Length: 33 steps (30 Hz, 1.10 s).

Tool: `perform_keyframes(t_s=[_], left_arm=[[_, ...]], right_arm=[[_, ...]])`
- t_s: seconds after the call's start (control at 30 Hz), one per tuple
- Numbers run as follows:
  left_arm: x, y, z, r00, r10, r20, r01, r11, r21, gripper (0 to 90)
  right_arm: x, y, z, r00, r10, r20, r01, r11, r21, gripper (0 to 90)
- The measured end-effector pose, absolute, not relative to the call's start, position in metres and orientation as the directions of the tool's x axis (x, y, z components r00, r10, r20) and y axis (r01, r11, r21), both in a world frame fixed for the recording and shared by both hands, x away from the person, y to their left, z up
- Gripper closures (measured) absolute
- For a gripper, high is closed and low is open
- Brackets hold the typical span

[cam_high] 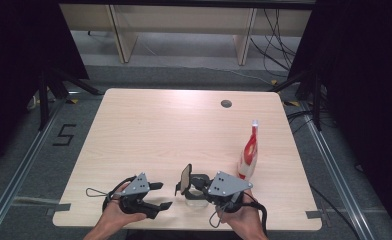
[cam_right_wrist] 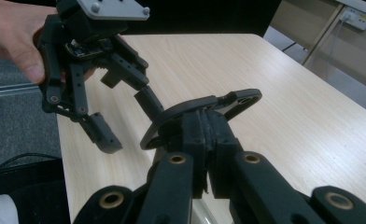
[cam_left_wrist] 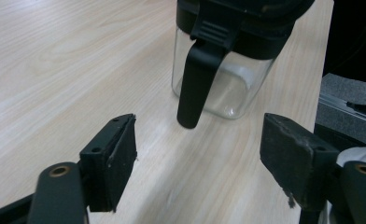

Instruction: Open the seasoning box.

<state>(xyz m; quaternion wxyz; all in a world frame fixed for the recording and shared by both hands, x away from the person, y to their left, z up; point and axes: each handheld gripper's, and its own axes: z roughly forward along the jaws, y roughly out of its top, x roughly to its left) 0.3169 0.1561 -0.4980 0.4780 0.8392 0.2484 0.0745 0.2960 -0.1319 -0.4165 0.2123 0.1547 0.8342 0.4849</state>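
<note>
Table (cam_high: 149,130): carrying 1 glass jar (cam_left_wrist: 221,88) near its front edge, the red bottle (cam_high: 249,152) just beside the work. Left gripper (cam_left_wrist: 197,158): released, jaws gaping short of the jar's handle. Right gripper (cam_right_wrist: 204,135): clenching the flipped-up black lid (cam_right_wrist: 200,109); with the body unheld, a lifting pull is likely tipping the jar

A lab: black curtains (cam_high: 14,40), floor rails (cam_high: 14,175), loose cables (cam_high: 274,40).
</note>
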Motion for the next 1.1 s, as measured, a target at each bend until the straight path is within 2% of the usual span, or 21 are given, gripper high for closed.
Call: perform_keyframes(t_s=[0.27,0.57,1.1], left_arm=[[0.314,0.167,-0.498,0.847,0.514,-0.138,0.368,-0.379,0.849,26.2],[0.312,0.157,-0.504,0.876,0.469,-0.109,0.34,-0.442,0.83,25.7],[0.311,0.156,-0.505,0.87,0.478,-0.123,0.35,-0.422,0.837,25.6]], right_arm=[[0.296,-0.125,-0.413,-0.868,0.454,-0.202,0.053,0.49,0.87,88.3],[0.298,-0.116,-0.412,-0.873,0.44,-0.21,0.042,0.497,0.867,88.3],[0.301,-0.109,-0.411,-0.88,0.426,-0.212,0.037,0.505,0.862,88.1]])
